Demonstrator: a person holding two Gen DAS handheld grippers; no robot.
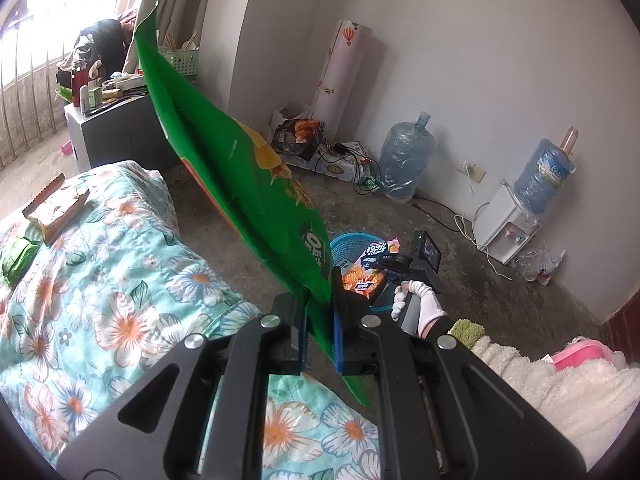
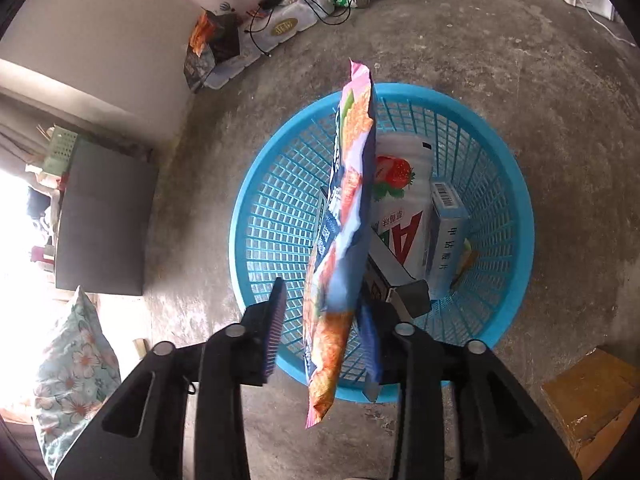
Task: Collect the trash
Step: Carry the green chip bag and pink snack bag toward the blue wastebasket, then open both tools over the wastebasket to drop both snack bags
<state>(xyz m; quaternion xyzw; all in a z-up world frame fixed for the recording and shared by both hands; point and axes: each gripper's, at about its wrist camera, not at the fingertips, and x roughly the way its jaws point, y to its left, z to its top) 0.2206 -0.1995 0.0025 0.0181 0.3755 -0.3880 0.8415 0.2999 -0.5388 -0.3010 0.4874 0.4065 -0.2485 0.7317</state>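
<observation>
My left gripper (image 1: 319, 304) is shut on a large green snack bag (image 1: 236, 168) and holds it up over the edge of the flowered bed (image 1: 100, 300). My right gripper (image 2: 322, 320) is open above the blue mesh basket (image 2: 280, 216). An orange and blue snack bag (image 2: 344, 216) hangs between its spread fingers, touching the right finger (image 2: 370, 344) only. The basket shows in the left wrist view (image 1: 348, 242) too, on the floor beyond the bed. It holds a strawberry carton (image 2: 400, 200) and a small blue box (image 2: 446, 236).
A brown wrapper (image 1: 56, 208) and a small green packet (image 1: 18, 260) lie on the bed. A grey cabinet (image 1: 116, 132) stands by the window. Water jugs (image 1: 406, 156) and a dispenser (image 1: 508, 228) line the far wall. A cardboard box (image 2: 592, 404) sits right of the basket.
</observation>
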